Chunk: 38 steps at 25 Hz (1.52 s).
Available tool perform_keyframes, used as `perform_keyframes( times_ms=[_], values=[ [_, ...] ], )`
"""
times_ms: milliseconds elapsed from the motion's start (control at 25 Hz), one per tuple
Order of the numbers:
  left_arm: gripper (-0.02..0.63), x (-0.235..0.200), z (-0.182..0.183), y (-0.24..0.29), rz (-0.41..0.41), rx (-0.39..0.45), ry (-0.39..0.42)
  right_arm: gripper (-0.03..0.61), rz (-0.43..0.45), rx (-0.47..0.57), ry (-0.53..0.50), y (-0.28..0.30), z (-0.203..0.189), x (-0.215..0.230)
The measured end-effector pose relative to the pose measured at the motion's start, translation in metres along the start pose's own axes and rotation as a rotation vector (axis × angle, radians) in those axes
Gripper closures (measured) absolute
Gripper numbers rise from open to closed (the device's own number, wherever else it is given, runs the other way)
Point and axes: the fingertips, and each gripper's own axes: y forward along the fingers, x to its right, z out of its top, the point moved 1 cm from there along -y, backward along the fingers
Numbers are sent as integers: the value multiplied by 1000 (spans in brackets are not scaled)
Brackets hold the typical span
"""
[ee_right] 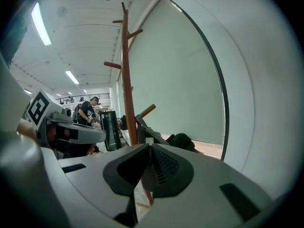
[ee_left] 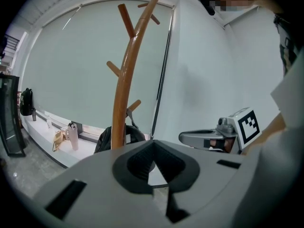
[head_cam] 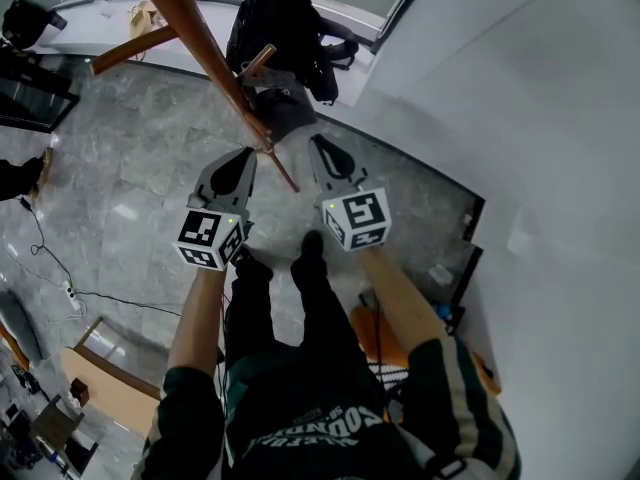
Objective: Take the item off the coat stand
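Note:
A wooden coat stand (head_cam: 215, 63) rises in front of me, its pegs branching off the pole (ee_left: 124, 80). A black backpack (head_cam: 285, 23) hangs low on it by a grey strap (head_cam: 280, 108); the left gripper view shows it behind the pole (ee_left: 105, 139), the right gripper view beside it (ee_right: 183, 140). My left gripper (head_cam: 243, 160) is shut and empty, just left of the pole's lower part. My right gripper (head_cam: 320, 148) is shut and empty too, just right of it. Neither touches the backpack. Both sets of jaws point at the stand (ee_left: 153, 144) (ee_right: 151, 148).
A white window ledge (ee_left: 52, 127) behind the stand carries a bottle (ee_left: 72, 136) and a small bag. A white wall (head_cam: 520, 118) closes off the right side. A cable (head_cam: 60, 268) trails over the grey marble floor. A black cabinet (ee_right: 108, 127) and a person (ee_right: 88, 112) stand further back.

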Motion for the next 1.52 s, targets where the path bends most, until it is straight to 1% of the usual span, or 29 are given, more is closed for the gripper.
perform_keyframes(
  times_ms=[120, 160, 240, 400, 720, 840, 960, 1120, 1400, 1520],
  values=[
    [614, 0, -9, 1, 1, -12, -8, 575, -17, -27, 7, 1, -15, 5],
    [614, 0, -10, 2, 1, -12, -8, 561, -18, -32, 10, 2, -19, 7],
    [614, -1, -12, 3, 3, -11, -4, 512, -15, -40, 23, 2, -25, 7],
    [614, -2, -21, 3, 0, -25, 0, 471, -6, -54, 29, 3, -41, 4],
    [614, -4, -41, 10, 12, -51, -14, 452, -17, -100, 43, 23, -71, 27],
    [614, -6, -45, 9, 9, -65, -17, 434, -20, -125, 45, 33, -82, 32],
    [614, -9, -49, 4, 9, -70, -26, 416, -37, -151, 41, 44, -90, 40],
    [614, -12, -54, 0, 14, -82, -23, 408, -52, -172, 42, 58, -105, 53],
    [614, -24, -65, -5, 46, -95, -54, 394, -24, -246, 42, 88, -135, 70],
    [614, -24, -68, -10, 43, -98, -56, 391, 1, -302, -2, 103, -149, 68]
  ],
)
